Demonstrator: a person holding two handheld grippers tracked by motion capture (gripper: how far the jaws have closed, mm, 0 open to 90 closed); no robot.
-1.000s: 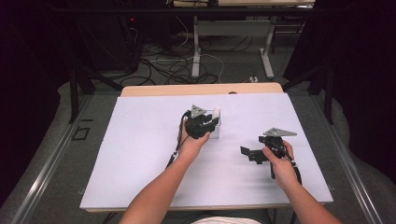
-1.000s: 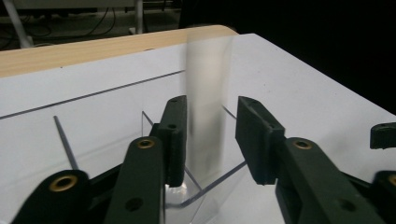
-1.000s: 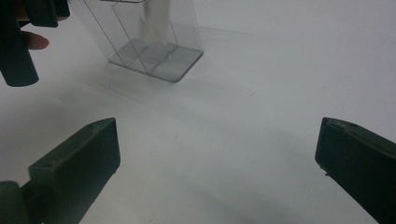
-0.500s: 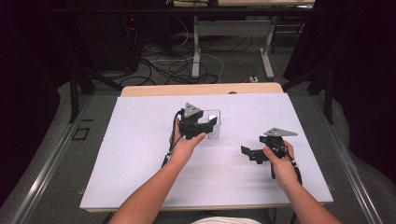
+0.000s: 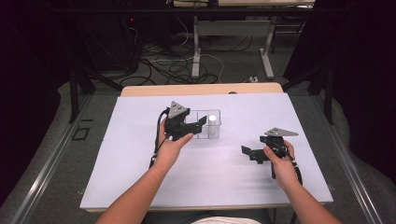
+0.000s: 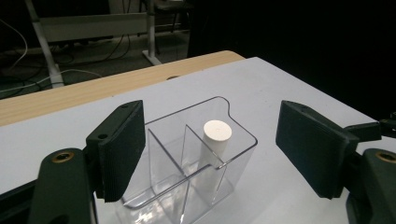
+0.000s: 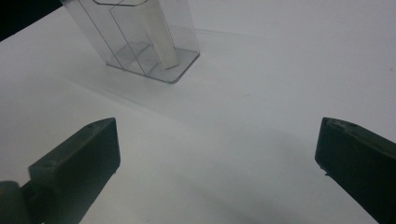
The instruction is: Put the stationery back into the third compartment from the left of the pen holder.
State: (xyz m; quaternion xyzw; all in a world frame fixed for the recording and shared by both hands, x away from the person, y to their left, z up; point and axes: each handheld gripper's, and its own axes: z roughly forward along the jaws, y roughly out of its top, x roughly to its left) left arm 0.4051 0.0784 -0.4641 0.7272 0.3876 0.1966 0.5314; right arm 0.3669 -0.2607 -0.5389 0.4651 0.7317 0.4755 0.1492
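A clear plastic container [image 5: 212,133] with inner dividers stands at the middle of the white table. A white cylinder [image 5: 213,119] stands upright in one end compartment [image 6: 217,133]. My left gripper [image 5: 198,122] hovers at the container's left end, tilted down toward it. Its jaws have just been opening and now stand wide [image 6: 210,122]. Nothing is pressed between them, and the container [image 6: 187,189] lies just ahead and below. My right gripper [image 5: 246,153] rests low at the table's right, open and empty [image 7: 217,140], facing the container [image 7: 135,42] and the cylinder [image 7: 159,37].
The table's white cover [image 5: 140,177] is bare around the container. A strip of wooden tabletop [image 5: 201,88] runs along the far edge. Beyond it are desk legs and cables on the floor [image 5: 196,60].
My left gripper has drawn back to the left and risen off the container, its jaws spreading. The white cylinder now shows standing in the container. The right hand has kept still.
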